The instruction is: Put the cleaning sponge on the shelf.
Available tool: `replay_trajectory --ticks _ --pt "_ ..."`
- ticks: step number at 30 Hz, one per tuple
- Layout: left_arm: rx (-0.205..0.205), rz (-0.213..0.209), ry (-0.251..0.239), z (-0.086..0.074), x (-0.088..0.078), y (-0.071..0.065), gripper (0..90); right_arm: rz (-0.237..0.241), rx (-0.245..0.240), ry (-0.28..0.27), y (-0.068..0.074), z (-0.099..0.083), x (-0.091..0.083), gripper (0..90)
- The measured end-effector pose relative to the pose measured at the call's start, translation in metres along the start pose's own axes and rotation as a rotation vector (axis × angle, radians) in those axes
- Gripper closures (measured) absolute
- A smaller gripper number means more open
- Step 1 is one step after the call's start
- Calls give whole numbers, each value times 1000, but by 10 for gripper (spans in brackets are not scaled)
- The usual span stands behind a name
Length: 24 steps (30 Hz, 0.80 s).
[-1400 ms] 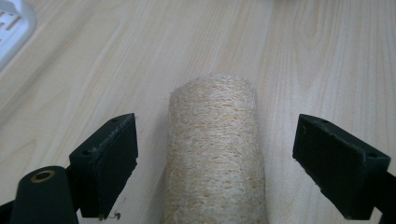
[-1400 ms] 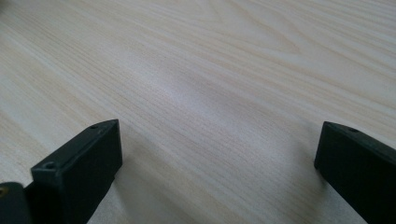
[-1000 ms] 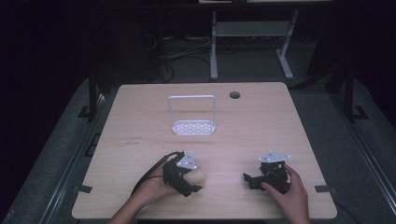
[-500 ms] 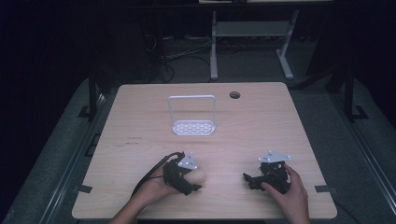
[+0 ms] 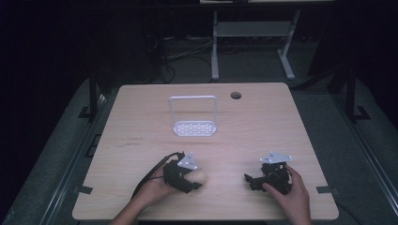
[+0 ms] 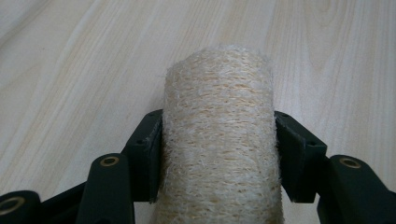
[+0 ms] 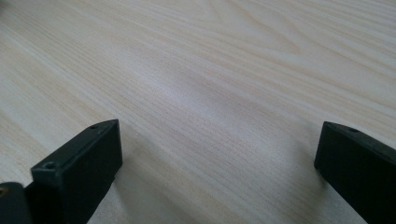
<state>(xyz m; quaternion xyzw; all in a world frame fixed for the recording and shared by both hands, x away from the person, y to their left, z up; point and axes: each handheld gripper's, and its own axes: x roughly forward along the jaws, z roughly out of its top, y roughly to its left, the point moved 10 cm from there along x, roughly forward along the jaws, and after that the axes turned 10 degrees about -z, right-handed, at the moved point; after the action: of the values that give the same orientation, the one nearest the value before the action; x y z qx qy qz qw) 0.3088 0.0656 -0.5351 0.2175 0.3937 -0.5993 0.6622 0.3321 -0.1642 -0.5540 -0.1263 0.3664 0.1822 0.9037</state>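
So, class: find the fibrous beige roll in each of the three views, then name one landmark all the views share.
High view: the fibrous roll lies near the table's front edge, left of centre, in the left tongs.
Left gripper view: it stands at centre, clamped between both black jaws.
Right gripper view: not in it; open jaws over bare wood.
Shared landmark: the pale wood-grain tabletop.

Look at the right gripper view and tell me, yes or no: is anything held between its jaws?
No. The right gripper has its jaws spread wide apart, with just bare wooden table showing between them.
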Motion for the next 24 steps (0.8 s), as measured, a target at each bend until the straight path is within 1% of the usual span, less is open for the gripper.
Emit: replay_trajectory --ticks 1,2,3,4,8,10,12,14,16,20,23,24 --pt "8 1 7 -1 -1 1 412 0 1 -1 0 0 0 5" --pt "0 7 4 -1 -2 2 412 0 1 0 0 0 0 5" --pt "-20 10 -18 1 -2 1 412 0 -1 0 0 0 0 5" --pt "-30 13 -29 2 -3 2 412 0 0 0 0 0 0 5" --pt "-39 27 -34 2 -6 4 412 0 -1 0 0 0 0 5" --pt "-56 44 -44 2 -8 7 412 0 -1 0 0 0 0 5" --pt "-58 48 -41 1 -9 8 412 0 -1 0 0 0 0 5" --pt "-78 63 -43 0 -11 11 412 0 -2 0 0 0 0 5" --pt "-80 68 -37 -2 -13 13 412 0 -1 0 0 0 0 5" --pt "-103 82 -51 -3 -15 15 413 0 -1 0 0 0 0 5" --pt "-105 91 -47 -4 -17 17 413 0 -2 0 0 0 0 5" --pt "-116 99 -57 -4 -19 19 413 0 -1 -1 0 0 0 5"
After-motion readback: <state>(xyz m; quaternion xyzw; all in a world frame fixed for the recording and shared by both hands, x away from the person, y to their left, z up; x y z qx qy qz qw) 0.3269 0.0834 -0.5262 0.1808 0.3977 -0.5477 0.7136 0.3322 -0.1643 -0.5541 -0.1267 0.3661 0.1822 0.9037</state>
